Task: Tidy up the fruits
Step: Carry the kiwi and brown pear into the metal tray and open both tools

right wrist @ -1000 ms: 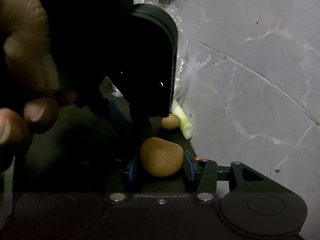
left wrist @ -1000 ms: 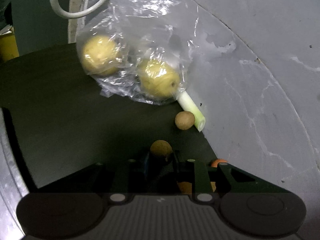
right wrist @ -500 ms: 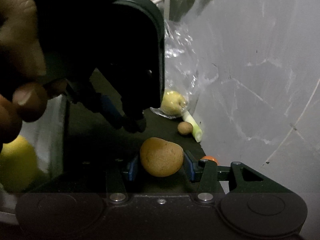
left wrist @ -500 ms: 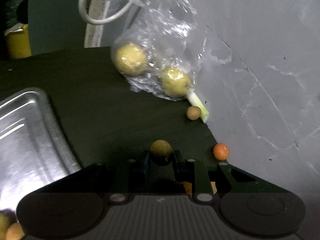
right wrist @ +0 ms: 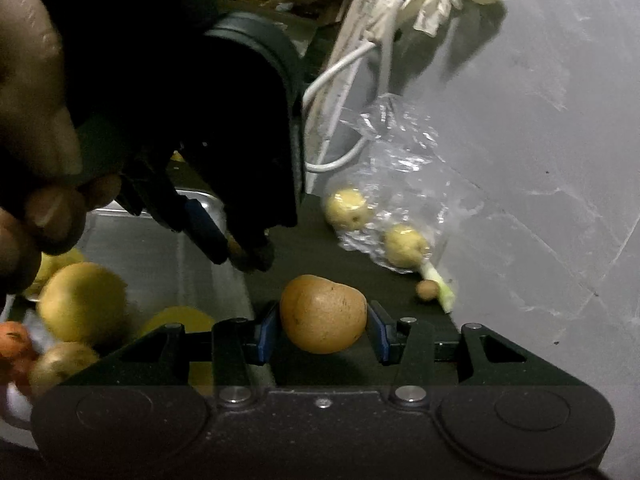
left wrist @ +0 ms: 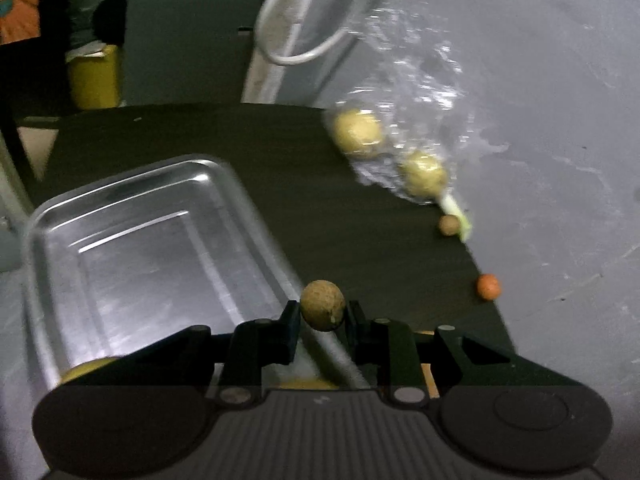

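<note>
Dark tabletop against a grey wall: left gripper (left wrist: pixel 322 312) clamps a small brown fruit (left wrist: pixel 322 305) over the near-left metal tray (left wrist: pixel 132 240); right gripper (right wrist: pixel 323 330) clamps a larger tan fruit (right wrist: pixel 322 313). Tray already holds several fruits (right wrist: pixel 82 300). Left to gather, apparently: bagged yellow fruits (left wrist: pixel 424 174), one small brown fruit (left wrist: pixel 449 224), one orange fruit (left wrist: pixel 488 286) along the far-right edge.
</note>
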The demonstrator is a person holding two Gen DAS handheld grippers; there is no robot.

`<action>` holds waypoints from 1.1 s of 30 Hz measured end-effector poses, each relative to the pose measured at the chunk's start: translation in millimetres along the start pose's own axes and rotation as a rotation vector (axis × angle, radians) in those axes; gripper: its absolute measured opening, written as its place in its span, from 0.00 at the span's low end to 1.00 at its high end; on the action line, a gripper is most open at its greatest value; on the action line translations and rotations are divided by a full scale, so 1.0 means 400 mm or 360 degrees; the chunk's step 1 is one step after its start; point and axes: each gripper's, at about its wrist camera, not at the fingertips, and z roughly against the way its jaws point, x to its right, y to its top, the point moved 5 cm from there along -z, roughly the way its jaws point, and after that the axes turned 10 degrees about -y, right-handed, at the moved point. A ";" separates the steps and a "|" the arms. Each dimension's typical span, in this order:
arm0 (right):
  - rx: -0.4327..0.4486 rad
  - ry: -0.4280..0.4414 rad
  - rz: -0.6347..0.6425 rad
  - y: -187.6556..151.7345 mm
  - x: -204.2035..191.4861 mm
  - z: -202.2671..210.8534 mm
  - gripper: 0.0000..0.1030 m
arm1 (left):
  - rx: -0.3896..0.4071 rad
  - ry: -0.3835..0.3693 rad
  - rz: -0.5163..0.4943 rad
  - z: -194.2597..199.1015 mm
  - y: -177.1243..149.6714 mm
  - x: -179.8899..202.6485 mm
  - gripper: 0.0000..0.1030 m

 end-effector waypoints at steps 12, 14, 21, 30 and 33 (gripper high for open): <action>-0.0017 0.0017 -0.0015 -0.011 -0.058 0.077 0.46 | -0.0011 0.0082 0.0004 0.052 -0.057 -0.051 0.26; -0.0019 0.0015 -0.0018 -0.016 -0.059 0.087 0.46 | -0.0015 0.0087 -0.0007 0.056 -0.065 -0.051 0.26; -0.0037 0.0013 -0.0034 -0.029 -0.068 0.111 0.46 | -0.0029 0.0103 -0.0016 0.058 -0.075 -0.056 0.26; -0.0112 0.0087 -0.0064 -0.052 -0.096 0.123 0.46 | -0.0048 0.0127 -0.0032 0.041 -0.069 -0.059 0.26; -0.0110 0.0100 -0.0055 -0.054 -0.111 0.122 0.47 | -0.0046 0.0143 -0.0032 0.036 -0.065 -0.062 0.26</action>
